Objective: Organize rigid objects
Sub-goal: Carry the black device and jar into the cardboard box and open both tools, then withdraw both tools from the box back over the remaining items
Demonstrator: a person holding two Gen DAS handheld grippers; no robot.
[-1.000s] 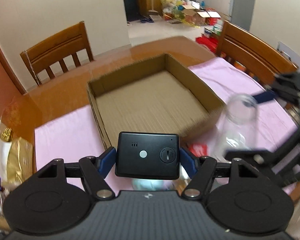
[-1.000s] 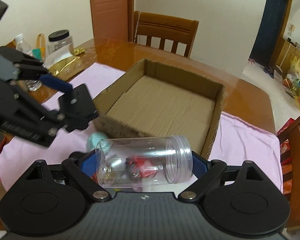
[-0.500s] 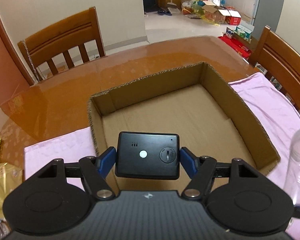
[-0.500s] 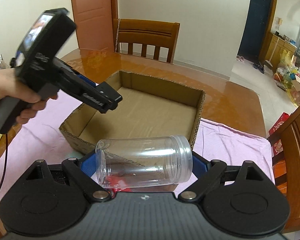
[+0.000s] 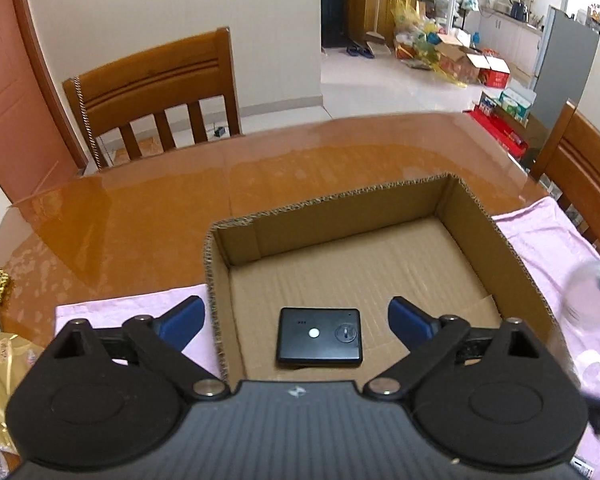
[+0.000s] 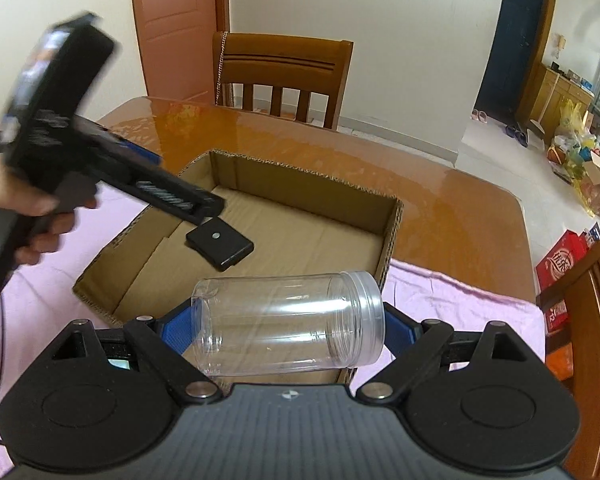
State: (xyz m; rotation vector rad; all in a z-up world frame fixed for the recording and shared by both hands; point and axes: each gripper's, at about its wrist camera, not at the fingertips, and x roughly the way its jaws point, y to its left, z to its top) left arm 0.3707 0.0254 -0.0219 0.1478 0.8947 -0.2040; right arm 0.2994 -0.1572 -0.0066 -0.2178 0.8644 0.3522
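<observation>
One item boxed, the jar comes next

The black device (image 5: 319, 339) lies flat on the floor of the cardboard box (image 5: 496, 256), near its front left corner. The left gripper (image 5: 296, 322) hangs above it with its jaws just sprung wide and nothing between them, so that drop looks done. The right gripper (image 6: 286, 330) is clenched end to end on a clear plastic jar (image 6: 288, 322), held on its side over the box's near edge, above the pink cloth (image 6: 452, 296) on the table (image 6: 440, 200). By my reading the jar's placement is in hand: carry it further over the box, lower it clear of the black device, then release. No brand or label can be read on the device or jar; red printed cartons beyond the table are too small to read
</observation>
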